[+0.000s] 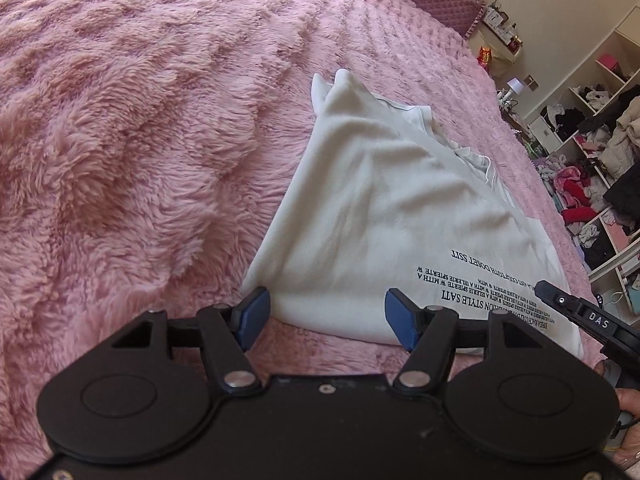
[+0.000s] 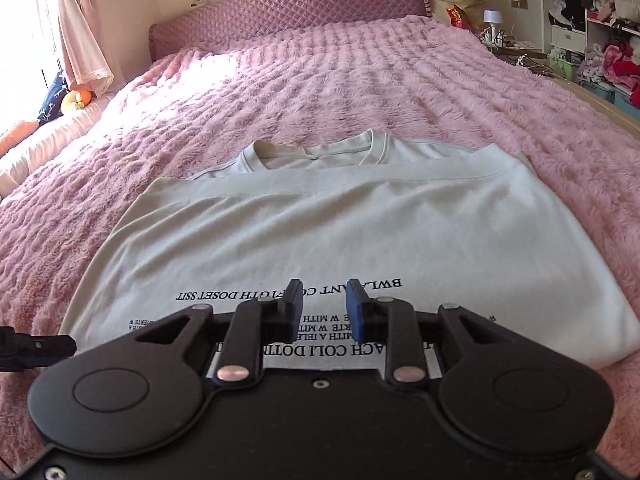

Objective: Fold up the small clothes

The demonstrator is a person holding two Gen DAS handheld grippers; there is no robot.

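both my grippers hover at the near hem of a white t-shirt (image 2: 320, 232) spread on the pink fluffy bedspread (image 2: 280, 92).

nearest, my left gripper (image 1: 326, 316) has its blue pads (image 1: 254, 314) spread wide with nothing between them, poised just over the shirt's near corner, and my right gripper (image 2: 320, 304) stands part open, grasping nothing, above the black printed lettering (image 2: 288, 294) (it reads upside down from here). the shirt lies flat, sides folded in, its collar (image 2: 316, 152) pointing away from me. further off, a quilted purple headboard (image 2: 288, 12) runs across the far end of the bed, with cluttered white shelves of clothes (image 2: 600, 20) to the right.
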